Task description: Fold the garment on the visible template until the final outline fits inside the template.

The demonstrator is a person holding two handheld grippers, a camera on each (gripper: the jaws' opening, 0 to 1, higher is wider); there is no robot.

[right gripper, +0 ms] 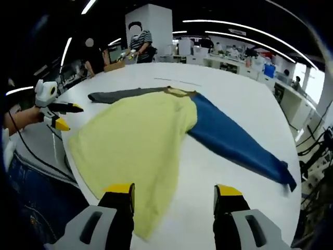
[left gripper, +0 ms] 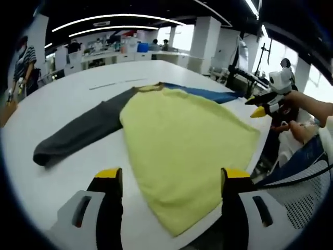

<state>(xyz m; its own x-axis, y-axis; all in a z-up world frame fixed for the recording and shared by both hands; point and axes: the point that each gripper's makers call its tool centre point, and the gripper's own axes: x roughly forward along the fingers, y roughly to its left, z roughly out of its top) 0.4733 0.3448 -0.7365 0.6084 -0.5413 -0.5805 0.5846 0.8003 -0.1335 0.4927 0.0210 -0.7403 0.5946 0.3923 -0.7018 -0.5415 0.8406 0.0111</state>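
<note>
left hand-held gripper point(left gripper: 171, 177) spread | garment point(left gripper: 182, 140) flat | no readable writing

table point(right gripper: 244, 104) bare around garment point(right gripper: 151, 135) | both tools above near edge, jaws apart, unobstructed

The left gripper view looks from the near table edge across the yellow-bodied shirt with grey and blue sleeves point(left gripper: 182, 140). The right gripper view faces the shirt point(right gripper: 140, 135) from beside it. The 2 views share it.

Bright, even light from ceiling strips point(left gripper: 112, 18); window point(left gripper: 276, 52) glare; heavy fisheye bending and soft blur at edges.
</note>
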